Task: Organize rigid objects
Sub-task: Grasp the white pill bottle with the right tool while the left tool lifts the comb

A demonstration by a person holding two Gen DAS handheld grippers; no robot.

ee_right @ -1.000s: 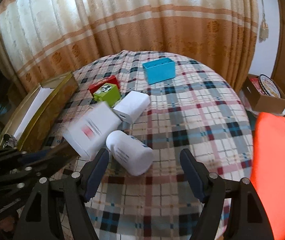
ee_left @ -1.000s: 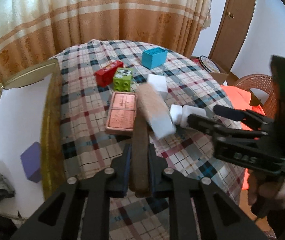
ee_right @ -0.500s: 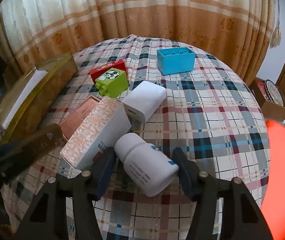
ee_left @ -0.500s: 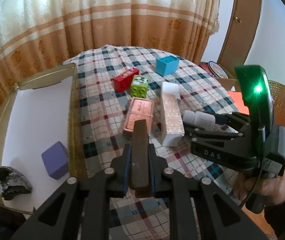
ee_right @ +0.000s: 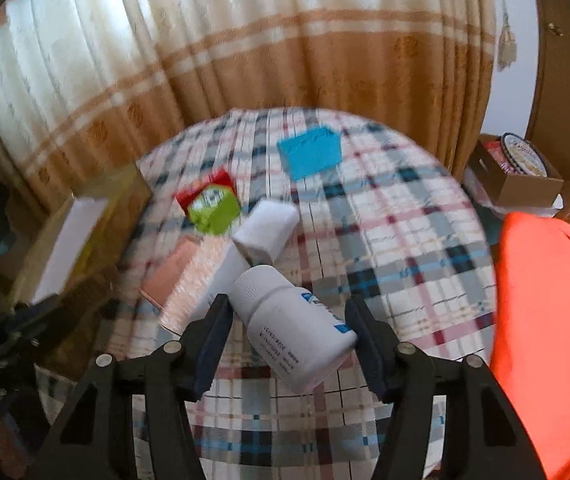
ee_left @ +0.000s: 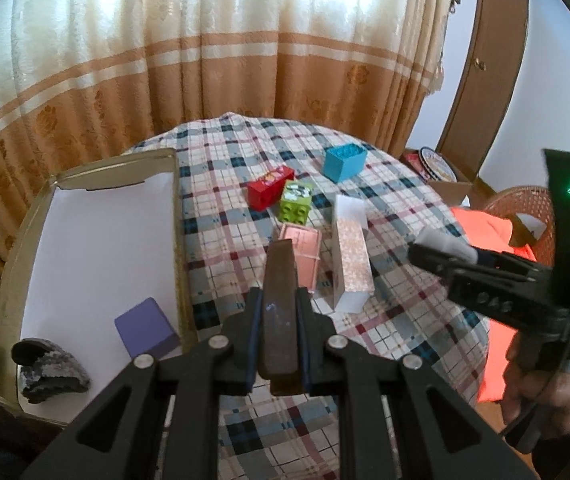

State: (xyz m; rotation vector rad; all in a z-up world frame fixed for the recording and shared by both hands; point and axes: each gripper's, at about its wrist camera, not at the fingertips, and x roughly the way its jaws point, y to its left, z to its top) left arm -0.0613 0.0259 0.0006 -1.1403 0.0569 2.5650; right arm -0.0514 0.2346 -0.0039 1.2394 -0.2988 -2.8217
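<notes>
My left gripper (ee_left: 279,326) is shut on a dark brown flat bar (ee_left: 281,280), held above the plaid table near the gold-rimmed tray (ee_left: 85,248). My right gripper (ee_right: 289,324) is shut on a white pill bottle (ee_right: 293,332), lifted off the cloth; it shows at the right of the left wrist view (ee_left: 445,256). On the table lie a pink patterned box (ee_left: 351,256), a copper tin (ee_left: 301,252), a white box (ee_right: 265,230), a green brick (ee_left: 296,203), a red brick (ee_left: 271,187) and a blue brick (ee_left: 344,161).
The tray holds a purple block (ee_left: 147,332) and a dark grey lump (ee_left: 47,364). An orange cloth (ee_right: 545,320) lies on a wicker chair at the right. A cardboard box (ee_right: 517,172) sits on the floor behind. Curtains hang behind the table.
My right gripper closed on the white bottle and lifted it off the table. My left gripper pulled back and up with the brown bar, so more of the tray shows.
</notes>
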